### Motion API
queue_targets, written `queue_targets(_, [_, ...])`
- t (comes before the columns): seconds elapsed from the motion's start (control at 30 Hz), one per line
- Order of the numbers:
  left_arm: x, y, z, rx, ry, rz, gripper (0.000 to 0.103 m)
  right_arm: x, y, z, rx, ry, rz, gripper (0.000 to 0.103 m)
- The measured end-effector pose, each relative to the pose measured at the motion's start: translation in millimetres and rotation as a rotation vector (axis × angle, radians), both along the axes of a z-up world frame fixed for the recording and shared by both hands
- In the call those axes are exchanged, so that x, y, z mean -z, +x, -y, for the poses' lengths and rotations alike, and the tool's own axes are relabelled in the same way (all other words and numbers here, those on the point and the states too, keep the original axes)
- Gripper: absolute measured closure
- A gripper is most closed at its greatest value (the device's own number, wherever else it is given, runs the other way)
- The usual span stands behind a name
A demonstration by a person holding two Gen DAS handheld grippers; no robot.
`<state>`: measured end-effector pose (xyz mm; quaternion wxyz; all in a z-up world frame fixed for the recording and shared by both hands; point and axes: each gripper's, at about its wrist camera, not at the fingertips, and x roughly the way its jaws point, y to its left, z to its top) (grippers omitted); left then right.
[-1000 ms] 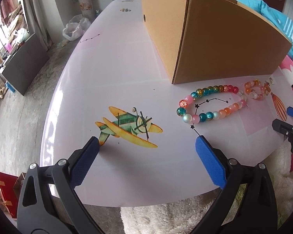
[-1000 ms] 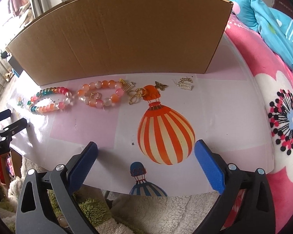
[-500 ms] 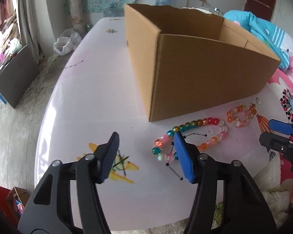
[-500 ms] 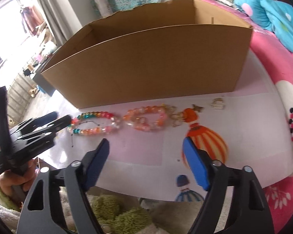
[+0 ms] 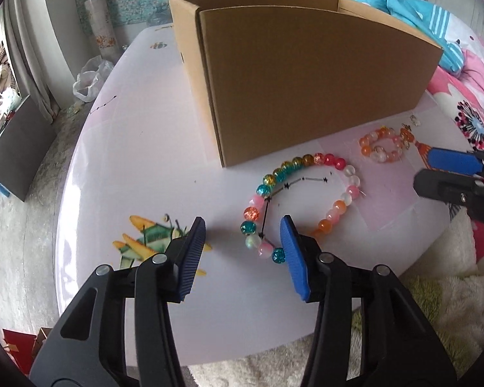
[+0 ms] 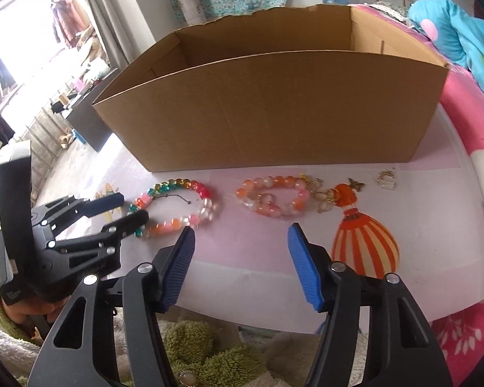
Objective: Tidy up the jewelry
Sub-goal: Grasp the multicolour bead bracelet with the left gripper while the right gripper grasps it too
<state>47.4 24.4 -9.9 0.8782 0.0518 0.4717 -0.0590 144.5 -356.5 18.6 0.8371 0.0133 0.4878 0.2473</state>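
Centrally, open cardboard box (image 6: 267,109), visible inside bare, two bead bracelets (image 6: 177,206) outside, both hand-held grippers (image 6: 240,264) closing on nothing.

2 bracelets (image 6: 177,206) side by side on table (image 6: 435,213), just before cardboard box (image 6: 267,109).

Black claws (image 5: 242,251), ribbed blue pads (image 5: 293,258)
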Motion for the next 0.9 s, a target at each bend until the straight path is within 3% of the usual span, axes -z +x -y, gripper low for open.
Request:
queue_targets(0.2, [-0.9,-4.9,-1.7,0.001,-0.010,0.002,0.057,1.6,2.5,-24.7,-0.070,0.046,-0.030,0.061])
queue_targets(0.43, [0.1,-4.4,-3.9,0.022,-0.010,0.006,0.061,11.5,14.8,-51.9,-0.117,0.033,-0.050,0.073])
queue_targets(0.9, [2.8,12.9,-10.0,0.051,-0.020,0.024,0.063,21.1,25.4,-85.5,-0.134,-0.026,-0.052,0.083])
